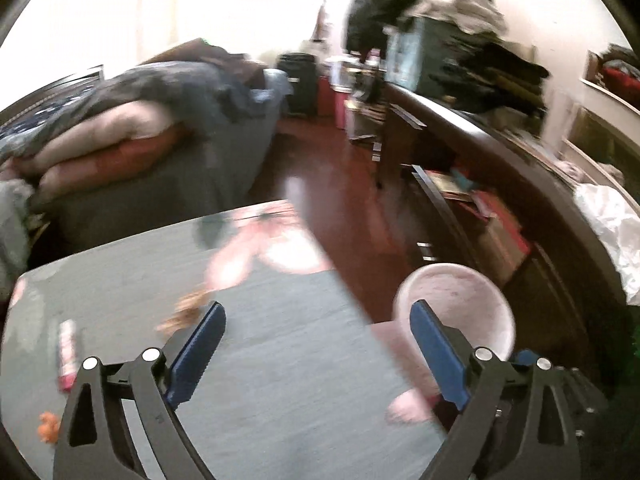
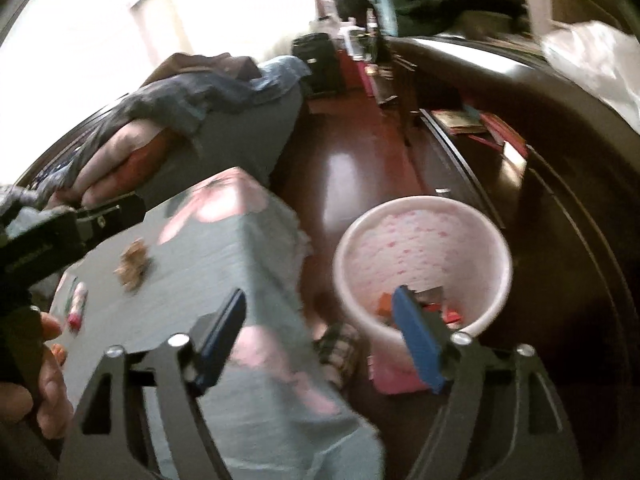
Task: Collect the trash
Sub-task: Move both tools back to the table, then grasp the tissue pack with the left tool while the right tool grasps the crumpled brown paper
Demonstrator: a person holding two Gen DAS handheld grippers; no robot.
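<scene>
A pink waste bin [image 1: 444, 267] stands on the dark wooden floor just right of a table under a grey-green cloth [image 1: 280, 380]. My left gripper [image 1: 316, 344] hovers open over the table's right part, nothing between its blue pads. On the cloth lie a brown crumpled scrap [image 1: 186, 314], a pink and white tube [image 1: 67, 354] and a small orange scrap [image 1: 48, 426]. In the right wrist view my right gripper [image 2: 320, 320] is open and empty, its right finger over the bin [image 2: 420, 202], which holds orange and red scraps [image 2: 450, 314]. The brown scrap [image 2: 134, 264] and the tube [image 2: 78, 304] lie to its left.
A bed piled with bedding [image 1: 160, 120] stands behind the table. A dark desk [image 1: 500, 132] with clutter and a white bag [image 1: 612, 224] runs along the right. A sandalled foot [image 2: 340, 348] is beside the bin. A person's hand [image 2: 48, 380] grips a black handle at left.
</scene>
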